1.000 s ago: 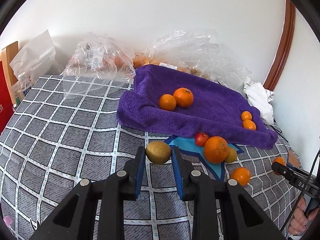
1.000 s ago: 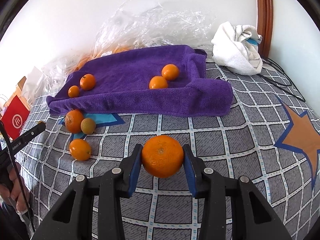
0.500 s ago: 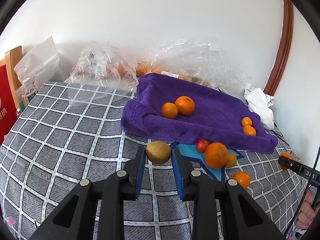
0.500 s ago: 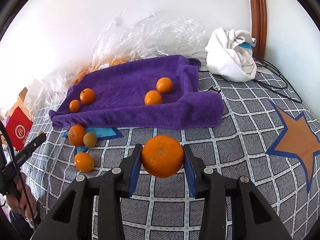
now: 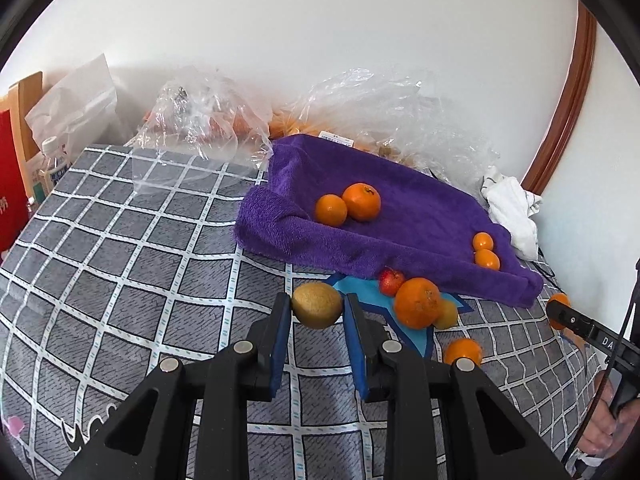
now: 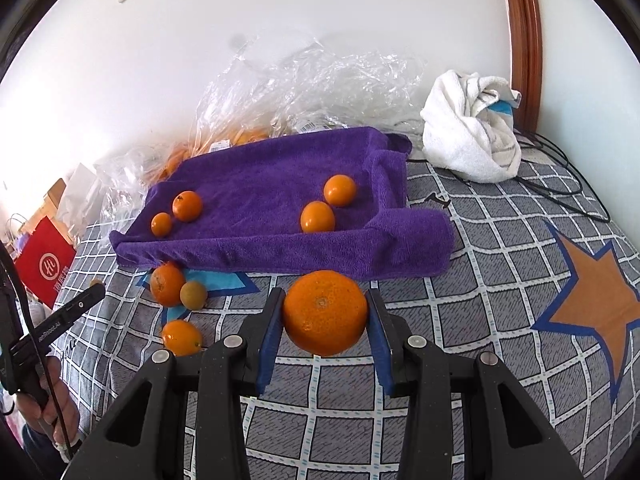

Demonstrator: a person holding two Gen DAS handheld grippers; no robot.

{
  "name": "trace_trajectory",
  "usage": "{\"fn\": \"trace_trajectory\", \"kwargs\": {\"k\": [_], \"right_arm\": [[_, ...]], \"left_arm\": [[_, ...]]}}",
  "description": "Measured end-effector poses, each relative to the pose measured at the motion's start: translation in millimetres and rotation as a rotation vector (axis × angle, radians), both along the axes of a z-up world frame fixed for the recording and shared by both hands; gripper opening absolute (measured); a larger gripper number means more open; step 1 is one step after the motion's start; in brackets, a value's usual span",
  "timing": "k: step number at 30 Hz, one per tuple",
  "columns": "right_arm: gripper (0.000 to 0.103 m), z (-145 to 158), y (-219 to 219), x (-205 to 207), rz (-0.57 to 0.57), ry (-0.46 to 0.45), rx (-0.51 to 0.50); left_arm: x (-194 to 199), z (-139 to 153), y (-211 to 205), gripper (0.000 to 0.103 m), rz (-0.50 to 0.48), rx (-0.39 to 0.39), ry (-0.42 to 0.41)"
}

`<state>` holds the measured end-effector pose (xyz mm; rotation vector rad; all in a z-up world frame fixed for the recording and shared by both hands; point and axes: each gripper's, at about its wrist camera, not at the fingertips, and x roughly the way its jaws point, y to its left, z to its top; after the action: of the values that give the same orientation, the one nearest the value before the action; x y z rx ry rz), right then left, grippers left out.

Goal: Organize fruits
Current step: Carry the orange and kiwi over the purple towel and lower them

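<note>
Bright daylight, sharp focus, fisheye-warped edges.

Black left gripper [image 5: 317, 340], blue-lined jaws, silver screws, black cable

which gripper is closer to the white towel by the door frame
Right. The right gripper, holding a large orange, faces the white towel; the left gripper is beyond the purple towel's far end.

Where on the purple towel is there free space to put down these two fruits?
The middle of the purple towel is bare, between the left pair of oranges and the right pair. The bedspread below its front edge is crowded with loose fruit.
</note>
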<state>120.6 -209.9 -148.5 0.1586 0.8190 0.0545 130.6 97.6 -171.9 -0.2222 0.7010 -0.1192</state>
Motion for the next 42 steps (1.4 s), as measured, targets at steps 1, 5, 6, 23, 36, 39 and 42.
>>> {"fn": "trace_trajectory", "kwargs": {"k": [1, 5, 6, 23, 36, 39, 42], "right_arm": [[0.040, 1, 0, 1, 0.005, -0.004, -0.003], [0.040, 2, 0, 9, 0.010, -0.013, -0.011], [0.040, 2, 0, 12, 0.012, -0.014, -0.008], [0.040, -13, -4, 101, 0.036, 0.020, -0.044], [0.040, -22, -6, 114, 0.038, 0.048, -0.049], [0.040, -23, -5, 113, 0.045, 0.043, -0.059], [0.040, -24, -6, 110, 0.043, 0.036, -0.061]], "left_arm": [[-1, 3, -1, 0.025, -0.001, 0.012, -0.007], [2, 13, -4, 0.025, -0.005, 0.028, -0.017], [4, 16, -5, 0.025, -0.005, 0.032, -0.016], [74, 42, -28, 0.025, -0.027, 0.062, -0.009], [116, 9, -55, 0.025, -0.071, 0.105, 0.034], [117, 2, -54, 0.025, -0.067, 0.097, 0.036], [117, -2, -53, 0.025, -0.065, 0.116, 0.034]]}}
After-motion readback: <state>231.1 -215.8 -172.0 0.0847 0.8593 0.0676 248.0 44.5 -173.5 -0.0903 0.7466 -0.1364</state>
